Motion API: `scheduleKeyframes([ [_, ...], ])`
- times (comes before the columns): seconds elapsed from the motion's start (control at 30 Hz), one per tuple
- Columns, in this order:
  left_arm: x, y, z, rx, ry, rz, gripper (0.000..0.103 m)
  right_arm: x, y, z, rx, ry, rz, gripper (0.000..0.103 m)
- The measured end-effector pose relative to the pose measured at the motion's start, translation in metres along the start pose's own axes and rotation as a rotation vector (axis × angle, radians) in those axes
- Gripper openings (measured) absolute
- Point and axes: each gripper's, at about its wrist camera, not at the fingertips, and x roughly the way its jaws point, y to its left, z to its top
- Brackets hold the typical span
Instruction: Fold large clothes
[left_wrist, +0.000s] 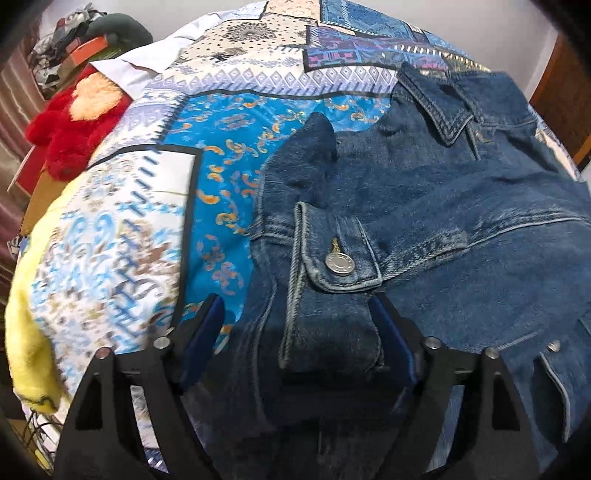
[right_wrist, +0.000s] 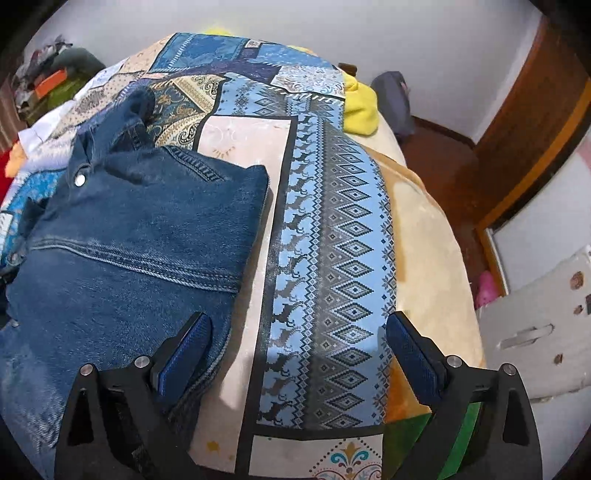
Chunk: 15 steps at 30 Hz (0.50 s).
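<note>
A blue denim jacket (left_wrist: 443, 206) lies spread on a patchwork bedcover (left_wrist: 229, 155). Its sleeve cuff (left_wrist: 332, 258), with a metal button (left_wrist: 340, 264), lies folded over the body. My left gripper (left_wrist: 295, 317) is open right above that cuff, which sits between the jaws. The right pad is close to the cuff's edge and the left pad stands well off it. In the right wrist view the jacket (right_wrist: 140, 229) fills the left side. My right gripper (right_wrist: 298, 325) is open and empty over the bedcover (right_wrist: 332, 240). Its left finger (right_wrist: 188, 347) hangs over the jacket's right edge.
A red plush toy (left_wrist: 70, 129) and a heap of things (left_wrist: 74, 40) sit at the bed's far left. A yellow blanket (left_wrist: 26, 332) hangs off the left edge. Right of the bed are a yellow cloth (right_wrist: 360, 107), a grey bag (right_wrist: 395, 99), a wooden door (right_wrist: 535, 122) and a white panel (right_wrist: 535, 314).
</note>
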Motion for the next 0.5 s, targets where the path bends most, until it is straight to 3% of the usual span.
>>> scheduleKeyframes([
  [0.1,-0.018,0.007,0.001,-0.022,0.022,-0.030,0.083,-0.005,0.000,0.002,0.011,-0.002,0.067,0.095],
  [0.23,-0.049,0.008,0.013,0.038,-0.036,0.036,0.084,-0.013,0.007,0.011,0.034,-0.020,0.173,0.095],
  [0.3,-0.059,0.009,0.026,0.061,-0.079,0.057,0.091,-0.015,0.010,0.019,0.045,-0.033,0.217,0.095],
  [0.4,-0.053,0.011,0.048,0.077,-0.095,0.077,0.093,-0.011,0.014,0.033,0.068,-0.038,0.234,0.095],
  [0.5,-0.022,0.014,0.070,0.074,-0.052,0.079,0.093,0.004,0.016,0.046,0.082,-0.021,0.240,0.095],
])
